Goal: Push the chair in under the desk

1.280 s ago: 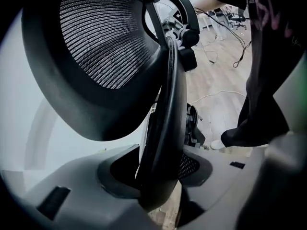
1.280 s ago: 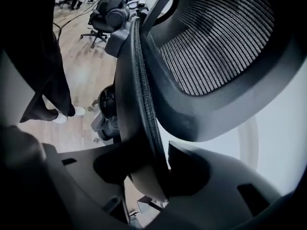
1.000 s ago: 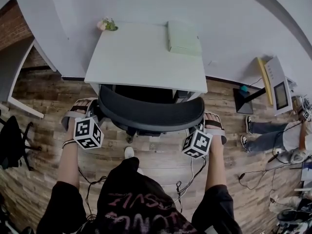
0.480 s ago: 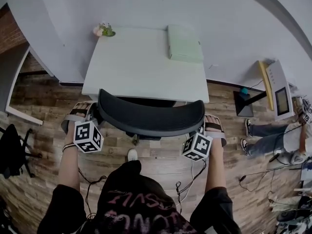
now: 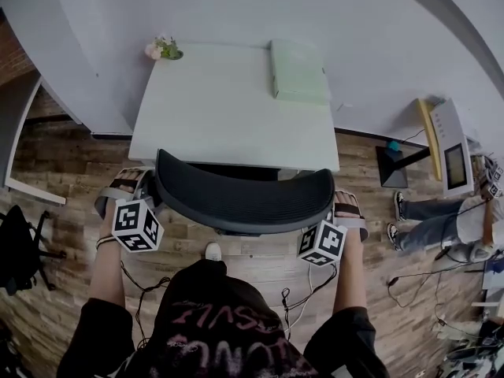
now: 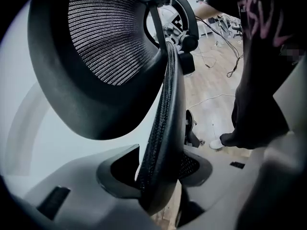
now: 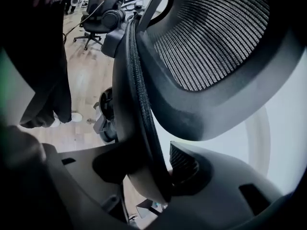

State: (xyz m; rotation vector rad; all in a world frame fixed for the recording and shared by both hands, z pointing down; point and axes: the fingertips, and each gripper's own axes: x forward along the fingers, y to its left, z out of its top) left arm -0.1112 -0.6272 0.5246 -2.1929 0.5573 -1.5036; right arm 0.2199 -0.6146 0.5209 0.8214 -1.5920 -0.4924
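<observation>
1. Head view, far left: my left gripper (image 5: 140, 183) is on the left end of the backrest (image 5: 236, 194). The left gripper view shows it clamped on the backrest's rim (image 6: 165, 128), with a pad against each face.
2. Middle: the chair (image 5: 252, 211) faces the desk (image 5: 236, 109). Its seat is hidden beneath the top. The backrest sits just beside the desk's front edge, maybe touching; I can't tell. It looks about fully in.
3. Right: my right gripper (image 5: 340, 203) straddles the right end of the backrest. Its jaws have just been opening. The right gripper view shows the rim between them, but the pads look slack on it, so I call it unclamped.
4. Handling, my guess: the chair is fairly heavy but rides on castors. One is likely the dark castor (image 7: 106, 110) low in the right gripper view. It should roll easily on the wood floor (image 5: 71, 211), so a light, steady push will do, with no lifting.
5. The rim reads as hard, stiff plastic, smooth and a bit slippery. The mesh (image 6: 105, 37) is soft and will give, so no pushing or pinching there.
6. Best hold: the rigid rim at both ends, at the same height, as now. An uneven push would likely swivel the seat or steer the chair sideways. The backrest may recline a little under load.
</observation>
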